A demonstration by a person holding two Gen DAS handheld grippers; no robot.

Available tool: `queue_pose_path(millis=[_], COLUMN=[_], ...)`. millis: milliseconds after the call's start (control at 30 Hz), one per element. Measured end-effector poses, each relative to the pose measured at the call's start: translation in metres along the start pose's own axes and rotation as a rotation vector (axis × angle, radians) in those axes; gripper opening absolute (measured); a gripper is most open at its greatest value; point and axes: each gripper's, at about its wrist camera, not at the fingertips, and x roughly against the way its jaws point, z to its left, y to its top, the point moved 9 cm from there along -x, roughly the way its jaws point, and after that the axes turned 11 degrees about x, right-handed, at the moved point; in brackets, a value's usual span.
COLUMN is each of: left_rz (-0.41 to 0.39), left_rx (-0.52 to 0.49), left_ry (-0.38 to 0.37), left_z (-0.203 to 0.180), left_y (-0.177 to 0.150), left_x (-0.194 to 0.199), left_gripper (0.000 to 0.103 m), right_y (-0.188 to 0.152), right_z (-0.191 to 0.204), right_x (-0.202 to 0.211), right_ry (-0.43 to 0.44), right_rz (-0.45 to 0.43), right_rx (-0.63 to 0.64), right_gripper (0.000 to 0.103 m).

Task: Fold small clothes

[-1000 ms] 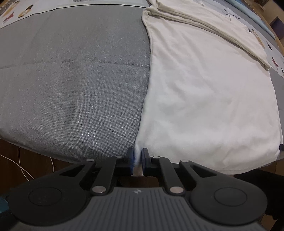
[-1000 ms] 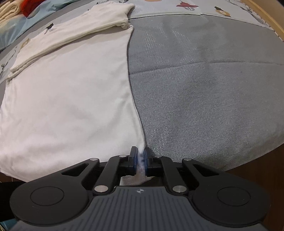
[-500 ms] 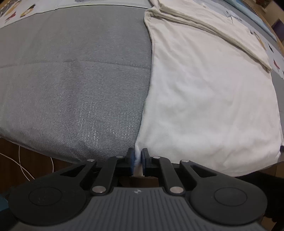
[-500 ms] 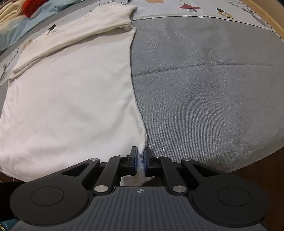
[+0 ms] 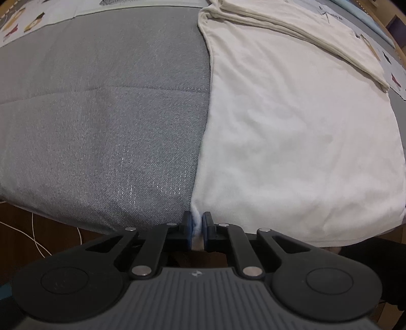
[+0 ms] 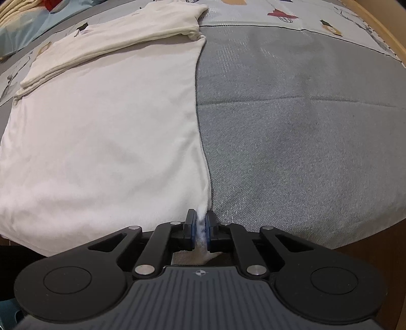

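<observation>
A cream-white shirt (image 5: 291, 132) lies spread flat on a grey bed cover (image 5: 101, 114), its far part folded over into a thick band (image 5: 299, 28). My left gripper (image 5: 196, 223) is shut on the shirt's near left corner at the bed's front edge. In the right wrist view the same shirt (image 6: 101, 142) fills the left half, and my right gripper (image 6: 201, 223) is shut on its near right corner. Both grippers point steeply down at the hem. The cloth runs flat between the two corners.
The grey cover (image 6: 291, 132) gives way to a patterned sheet (image 6: 291, 15) at the far side. A white cable (image 5: 35, 241) lies on the dark floor below the bed edge. Yellowish and red cloth (image 6: 22, 7) sits at the far left.
Both grips stay shut on the corners. The shirt's side edges shift very slightly in each view; otherwise nothing moved.
</observation>
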Motion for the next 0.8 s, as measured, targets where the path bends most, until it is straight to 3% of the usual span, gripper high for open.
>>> queue_pose_path(millis=[167,500,667,800], left_rz=[-0.071,-0.325,-0.409,-0.442], left_rx=[0.01,0.062,0.103,0.144], left_ry=[-0.032,-0.221,-0.302,-0.358], left_z=[-0.001,-0.007,0.0,0.009], left_y=[-0.002,0.007,0.001,-0.019], left_x=[0.018,0.111,0.165,0.218], left_gripper=[0.006,0.005,0.005,0.005], right_y=[0.017,0.047,0.048,0.028], right_z=[0.008,-0.001,-0.017,-0.023], right_x=[0.025,0.139,0.193,0.24], right_ry=[0.029,0.181,0.239,0.297], right_rz=[-0.121,-0.448,-0.563,-0.647], right_rx=[0.001,-0.113,-0.154,-0.166], right_gripper=[0.005,0.004,0.004,0.004])
